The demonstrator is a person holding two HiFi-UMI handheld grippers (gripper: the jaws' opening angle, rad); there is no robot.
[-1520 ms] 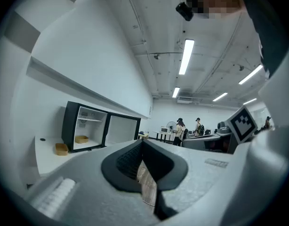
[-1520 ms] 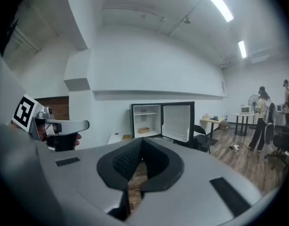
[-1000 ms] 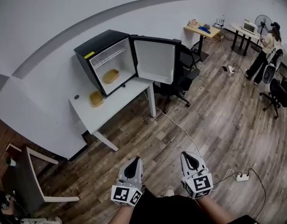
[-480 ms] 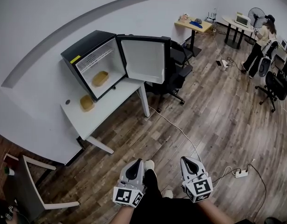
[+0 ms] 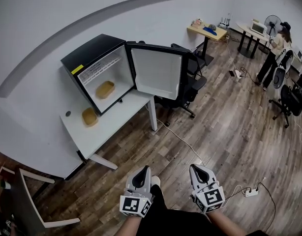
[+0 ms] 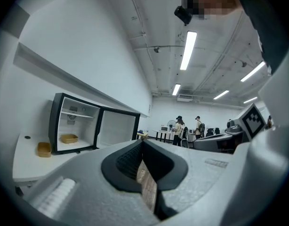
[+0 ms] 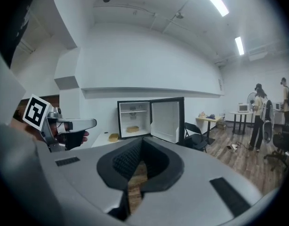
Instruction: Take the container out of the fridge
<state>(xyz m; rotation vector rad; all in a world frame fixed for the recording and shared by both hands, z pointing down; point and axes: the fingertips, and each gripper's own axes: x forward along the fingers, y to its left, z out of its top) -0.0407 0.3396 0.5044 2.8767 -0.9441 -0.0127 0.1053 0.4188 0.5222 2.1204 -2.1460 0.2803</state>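
The wooden floor [image 5: 229, 127] spreads out beneath and ahead of both of your tools. The white surface [image 5: 114, 127] stands well ahead of your left tool [image 5: 145, 169], off to its left, against the wall. On the far end of that surface sits the black fridge [image 5: 92, 50]. Its door [image 5: 157, 73] is swung wide open towards the side of your right tool [image 5: 196, 168]. A black office chair [image 5: 193, 80] stands just beyond the door, far ahead of your right tool.

The container [image 5: 105, 89] lies on the bottom of the fridge's open compartment, under the wire shelf. It is well apart from both tools and neither one touches it. A second, similar tan tub [image 5: 89, 117] rests on the surface just outside the fridge, on the side nearer to your left tool.

You hold both tools low and close to your body, side by side, tips pointing forward over the floor. The jaws of your left tool are pressed together with nothing between them. The jaws of your right tool also meet at the tip and grip nothing; only floorboards show through the slit.
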